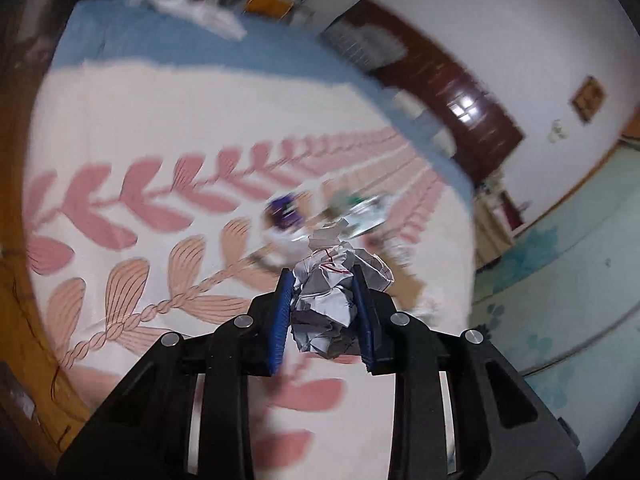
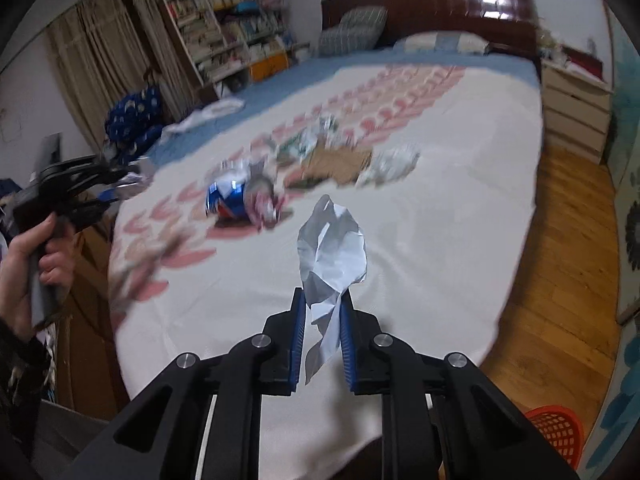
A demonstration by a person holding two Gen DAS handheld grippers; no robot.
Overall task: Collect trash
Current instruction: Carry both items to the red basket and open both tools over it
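Note:
My left gripper [image 1: 322,280] is shut on a crumpled paper ball [image 1: 334,300] with red marks, held above the bed. It also shows at the far left of the right wrist view [image 2: 116,184], in a hand. My right gripper [image 2: 323,300] is shut on a crumpled white paper [image 2: 333,248], held above the bed. More trash lies on the white bedspread [image 2: 440,220]: a crushed blue can [image 2: 230,198], a brown cardboard piece [image 2: 338,164], a crumpled paper ball [image 2: 394,164] and blurred wrappers [image 2: 312,136].
A red plastic basket [image 2: 558,436] stands on the wooden floor [image 2: 568,280] at the bottom right. A dark headboard [image 2: 432,4], pillows, a bookshelf [image 2: 224,24] and a white drawer unit [image 2: 576,108] surround the bed. A white bag [image 2: 208,116] lies on the blue sheet.

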